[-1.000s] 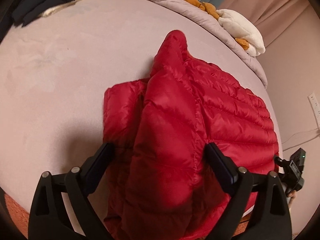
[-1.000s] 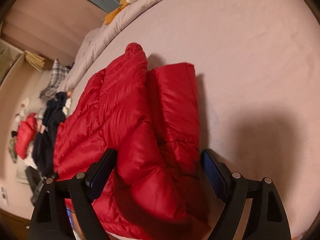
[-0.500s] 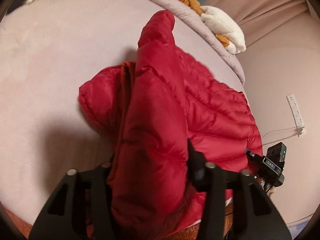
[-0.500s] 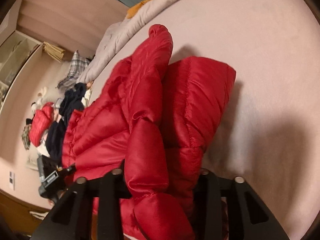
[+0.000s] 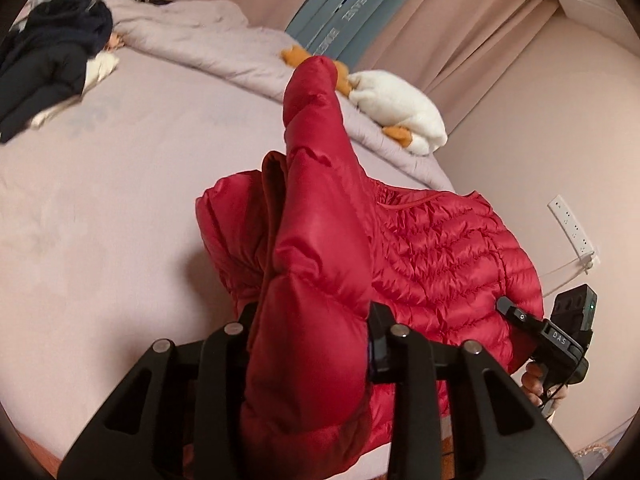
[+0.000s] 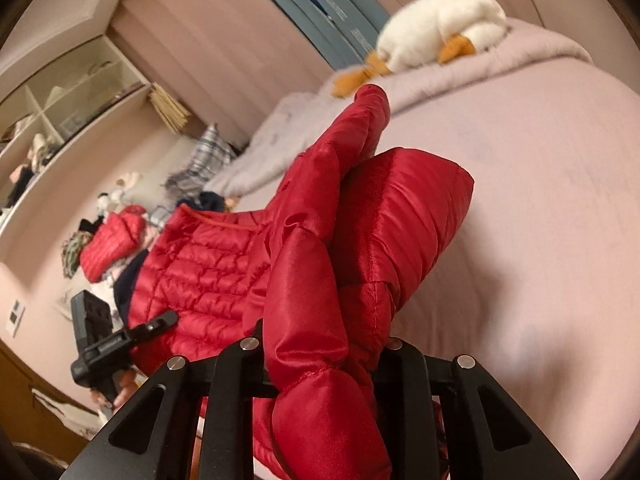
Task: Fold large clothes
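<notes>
A red quilted puffer jacket (image 5: 440, 248) lies at the near edge of a bed with a pale lilac sheet (image 5: 120, 208). My left gripper (image 5: 312, 320) is shut on the jacket's near hem and holds that side lifted, sleeve draped over it. My right gripper (image 6: 324, 344) is shut on the other end of the jacket (image 6: 208, 264), which is also raised off the sheet (image 6: 540, 200). Each gripper shows in the other's view, the right one (image 5: 560, 332) and the left one (image 6: 100, 340). The fingertips are hidden in the fabric.
A white and orange plush toy (image 5: 400, 112) lies on the rolled blanket (image 5: 200, 40) at the bed's far end. Dark clothes (image 5: 44, 68) lie at the far left. Another red jacket (image 6: 112, 236) sits in a pile beyond the bed. A wall socket (image 5: 572, 228) is at right.
Both grippers closed on the jacket's near edge and lifted it off the bed. The views tilted up, so the far end of the bed and the wall now show.
</notes>
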